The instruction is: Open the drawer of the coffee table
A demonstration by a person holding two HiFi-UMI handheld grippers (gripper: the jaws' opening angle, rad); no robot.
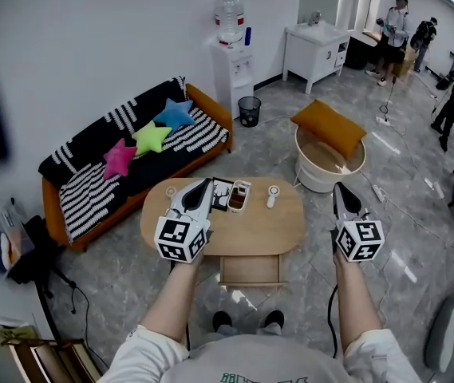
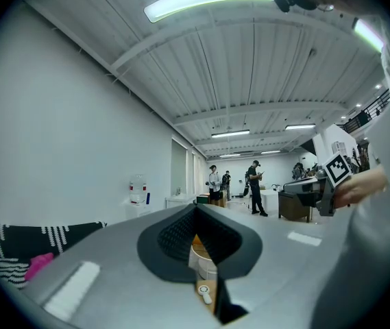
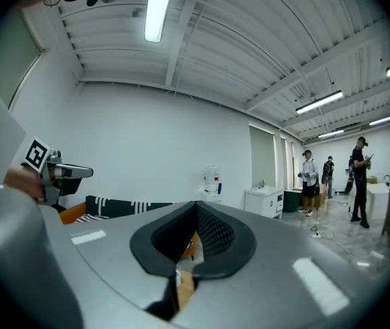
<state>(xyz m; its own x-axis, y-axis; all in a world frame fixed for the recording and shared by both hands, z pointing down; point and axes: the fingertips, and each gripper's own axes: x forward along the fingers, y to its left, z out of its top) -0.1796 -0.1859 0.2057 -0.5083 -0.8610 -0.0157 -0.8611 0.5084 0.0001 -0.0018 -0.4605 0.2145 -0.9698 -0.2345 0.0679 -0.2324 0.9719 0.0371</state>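
While both jaw pairs are clenched on nothing, the left hand-held gripper (image 1: 203, 186) hangs over the 9 o'clock end of the oval wooden bench (image 1: 270, 231), and the right hand-held gripper (image 1: 341, 190) hangs just off its 3 o'clock end. Neither touches the drawer (image 1: 250, 270), which juts out, pulled open, from the bench's 6 o'clock edge, near the person's shoes (image 1: 247, 321). A striped sofa (image 1: 99, 183) stands at 10 o'clock.
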